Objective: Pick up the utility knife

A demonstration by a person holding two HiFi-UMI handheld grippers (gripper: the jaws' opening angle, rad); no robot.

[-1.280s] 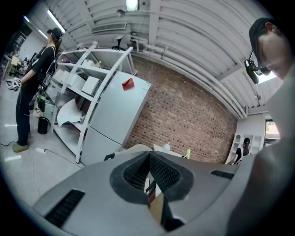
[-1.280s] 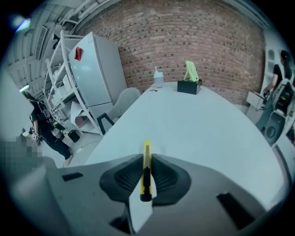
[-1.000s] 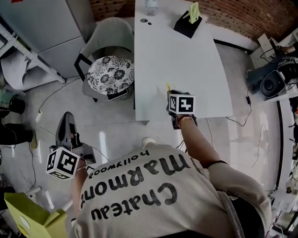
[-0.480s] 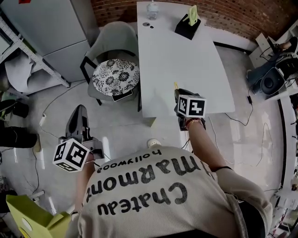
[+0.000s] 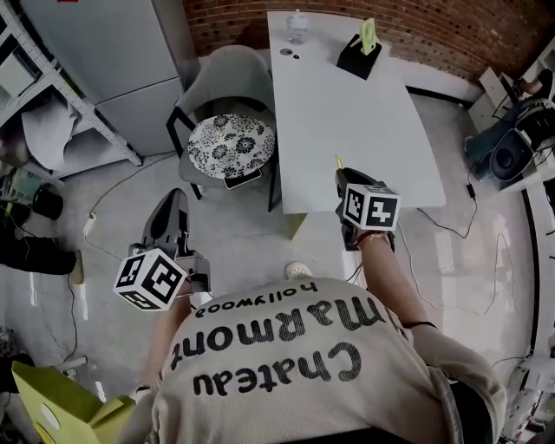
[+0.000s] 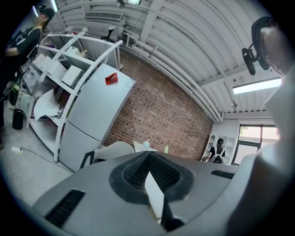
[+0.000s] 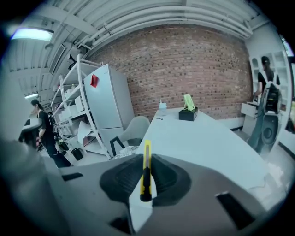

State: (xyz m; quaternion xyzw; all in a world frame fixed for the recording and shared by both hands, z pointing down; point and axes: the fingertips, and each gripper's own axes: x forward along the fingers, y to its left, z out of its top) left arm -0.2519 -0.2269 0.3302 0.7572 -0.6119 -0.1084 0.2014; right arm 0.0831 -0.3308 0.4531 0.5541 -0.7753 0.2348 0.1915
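The utility knife [image 7: 146, 170] is slim, yellow and black, and stands upright between the jaws of my right gripper [image 7: 146, 159], which is shut on it. In the head view only its yellow tip [image 5: 338, 162] sticks out past the right gripper [image 5: 343, 178], held in the air over the near edge of the white table [image 5: 347, 104]. My left gripper [image 5: 171, 211] hangs over the floor at the left, away from the table. In the left gripper view its jaws [image 6: 148, 159] meet at the tips with nothing between them.
A grey chair with a patterned cushion [image 5: 230, 146] stands left of the table. At the table's far end are a black box holding a green item [image 5: 360, 54] and a small bottle [image 5: 298, 24]. A grey cabinet [image 5: 113, 52] and shelving stand at the left; cables cross the floor.
My right gripper has risen from the table's near edge with the knife in it. The left gripper has drifted a little towards the chair.
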